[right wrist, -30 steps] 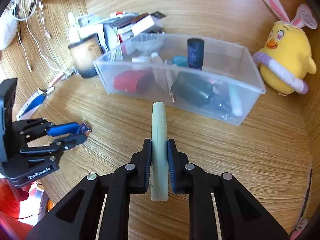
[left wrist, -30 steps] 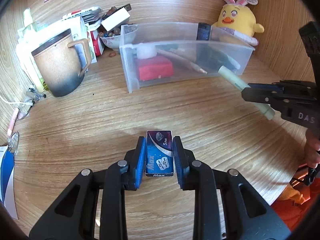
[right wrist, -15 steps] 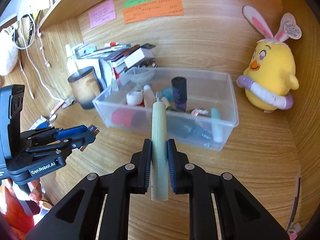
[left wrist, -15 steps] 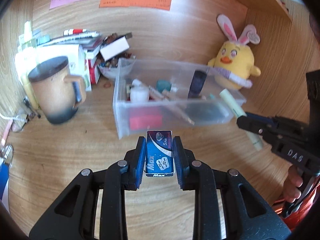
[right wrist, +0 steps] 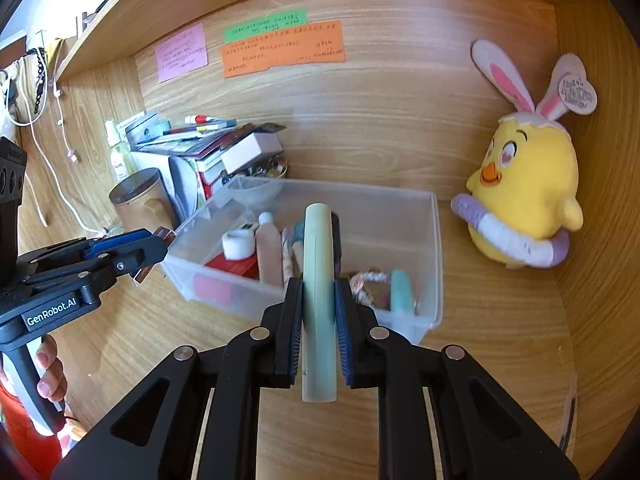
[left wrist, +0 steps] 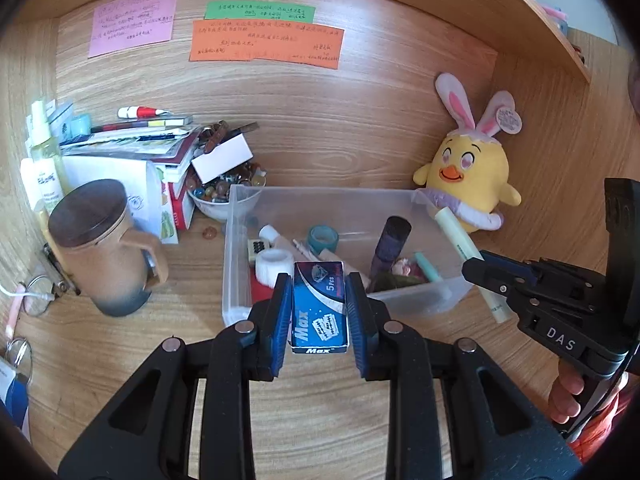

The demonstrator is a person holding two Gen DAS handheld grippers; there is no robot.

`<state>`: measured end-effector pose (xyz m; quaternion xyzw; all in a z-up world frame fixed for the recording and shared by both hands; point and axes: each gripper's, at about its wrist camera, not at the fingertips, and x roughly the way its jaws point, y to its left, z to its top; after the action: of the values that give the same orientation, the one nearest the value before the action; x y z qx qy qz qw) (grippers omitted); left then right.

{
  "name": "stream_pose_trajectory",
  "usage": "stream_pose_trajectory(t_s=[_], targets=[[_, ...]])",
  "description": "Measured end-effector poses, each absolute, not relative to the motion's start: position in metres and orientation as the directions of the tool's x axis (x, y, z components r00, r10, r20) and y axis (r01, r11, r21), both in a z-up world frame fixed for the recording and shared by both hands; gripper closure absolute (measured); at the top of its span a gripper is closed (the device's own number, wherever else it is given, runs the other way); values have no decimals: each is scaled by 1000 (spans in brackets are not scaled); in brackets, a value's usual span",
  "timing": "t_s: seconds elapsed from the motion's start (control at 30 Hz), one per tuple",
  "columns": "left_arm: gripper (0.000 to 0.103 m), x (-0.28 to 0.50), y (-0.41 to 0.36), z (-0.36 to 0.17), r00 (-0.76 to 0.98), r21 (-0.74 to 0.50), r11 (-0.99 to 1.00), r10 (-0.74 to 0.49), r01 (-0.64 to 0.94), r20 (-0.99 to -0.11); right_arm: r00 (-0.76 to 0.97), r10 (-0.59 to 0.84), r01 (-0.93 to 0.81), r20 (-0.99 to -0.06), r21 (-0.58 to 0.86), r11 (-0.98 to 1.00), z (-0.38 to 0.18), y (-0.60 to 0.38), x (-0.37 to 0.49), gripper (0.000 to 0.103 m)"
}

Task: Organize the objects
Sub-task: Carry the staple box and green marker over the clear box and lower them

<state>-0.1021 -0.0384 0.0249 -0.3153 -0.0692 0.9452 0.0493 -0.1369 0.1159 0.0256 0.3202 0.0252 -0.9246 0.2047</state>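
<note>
Both tongs now hang higher over the clear bin [left wrist: 236,264], left tongs [left wrist: 319,307] clamping the light, crushable razor-blade box [left wrist: 319,308] by its sides, right tongs [right wrist: 319,320] pinching the stiff pale-green tube [right wrist: 319,280] mid-length.

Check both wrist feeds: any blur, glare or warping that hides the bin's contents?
Left wrist view: heavy fisheye bending at the edges, black corners; the mug is motion-smeared, the blue box sharp. Right wrist view: same warping, bright daylight top left; the clear bin front wall is hazy, so items behind it look soft, and the green tube hides the middle.
</note>
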Motion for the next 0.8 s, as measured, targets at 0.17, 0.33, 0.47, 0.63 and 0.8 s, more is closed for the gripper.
stream_pose_trajectory(t_s=[0.17, 0.33, 0.47, 0.63, 0.8], targets=[[76, -117, -41, 28, -799, -161, -986, 132, -44, -587, -720, -355, 386, -596, 81, -919, 31, 115, -153, 89], [76, -134, -41, 23, -784, -173, -984, 145, -48, -604, -728, -331, 361, -601, 75, -930, 31, 118, -170, 89], [76, -149, -40, 16, -769, -174, -984, 147, -48, -622, -732, -303, 321, -610, 83, -944, 28, 124, -182, 89], [76, -166, -39, 3, -738, -209, -976, 183, -58, -650, -712, -284, 298, -642, 89, -950, 15, 128, -197, 89], [76, -177, -38, -10, -711, -225, -973, 196, -54, -675, -693, -285, 302, -662, 92, -949, 4, 129, -204, 89]])
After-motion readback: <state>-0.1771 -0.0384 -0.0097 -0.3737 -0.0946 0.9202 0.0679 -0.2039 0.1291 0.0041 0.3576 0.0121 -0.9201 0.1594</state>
